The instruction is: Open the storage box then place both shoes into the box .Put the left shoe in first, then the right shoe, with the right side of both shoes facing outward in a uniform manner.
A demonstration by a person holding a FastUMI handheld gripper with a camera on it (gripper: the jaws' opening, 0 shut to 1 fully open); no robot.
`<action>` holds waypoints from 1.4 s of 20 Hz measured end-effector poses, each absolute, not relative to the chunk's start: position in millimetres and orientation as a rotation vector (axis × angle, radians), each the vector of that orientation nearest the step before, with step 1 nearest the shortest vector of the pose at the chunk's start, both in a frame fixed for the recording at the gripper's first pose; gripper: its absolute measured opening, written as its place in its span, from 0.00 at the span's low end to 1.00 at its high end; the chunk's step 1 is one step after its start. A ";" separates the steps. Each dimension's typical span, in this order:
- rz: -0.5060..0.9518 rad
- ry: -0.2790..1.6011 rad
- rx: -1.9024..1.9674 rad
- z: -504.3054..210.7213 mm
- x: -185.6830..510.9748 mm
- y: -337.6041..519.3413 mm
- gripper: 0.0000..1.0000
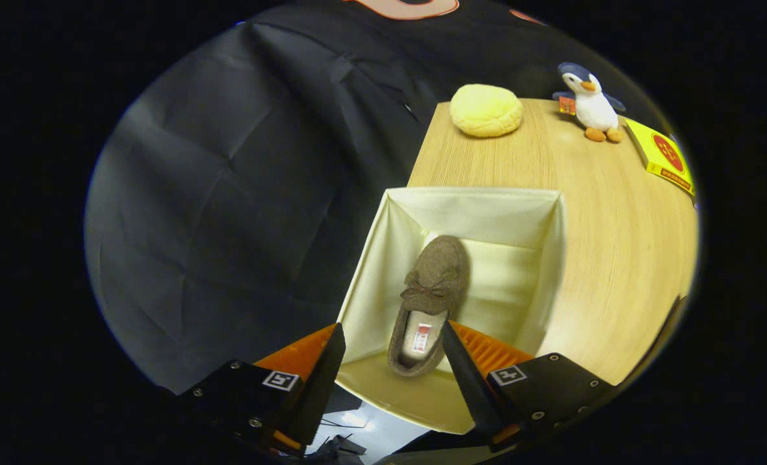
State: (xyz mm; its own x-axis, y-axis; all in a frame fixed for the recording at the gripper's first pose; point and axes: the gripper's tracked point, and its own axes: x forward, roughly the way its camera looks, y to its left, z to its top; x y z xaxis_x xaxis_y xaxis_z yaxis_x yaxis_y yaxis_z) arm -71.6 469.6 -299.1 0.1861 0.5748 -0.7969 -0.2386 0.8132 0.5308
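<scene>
Held above the storage box [383, 258], the gripper [389, 349] is seen with its two fingers spread apart, nothing clamped between them. One brown shoe [430, 303] (a slipper with a small bow on its upper) lies on the floor of the cream-lined box, its heel between the fingertips and its toe pointing toward 12 o'clock. The right finger's tip overlaps the heel's edge in the view; whether it touches cannot be told. The box is open at the top and stands at the near left edge of the wooden table [616, 258]. Beyond the box, at 12 o'clock, a yellow cushion [486, 110] is set; at 1 o'clock a plush penguin [592, 102] stands, and a yellow packet [667, 157] lies just beside it.
</scene>
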 end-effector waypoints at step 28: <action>0.087 1.126 0.172 -404.4 -140.4 -8.6 0.91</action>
State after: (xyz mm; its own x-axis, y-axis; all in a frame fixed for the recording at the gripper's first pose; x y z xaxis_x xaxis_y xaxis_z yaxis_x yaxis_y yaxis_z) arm -140.4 -8.6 -404.4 0.4288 0.1563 -0.8898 0.0171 0.9833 0.1810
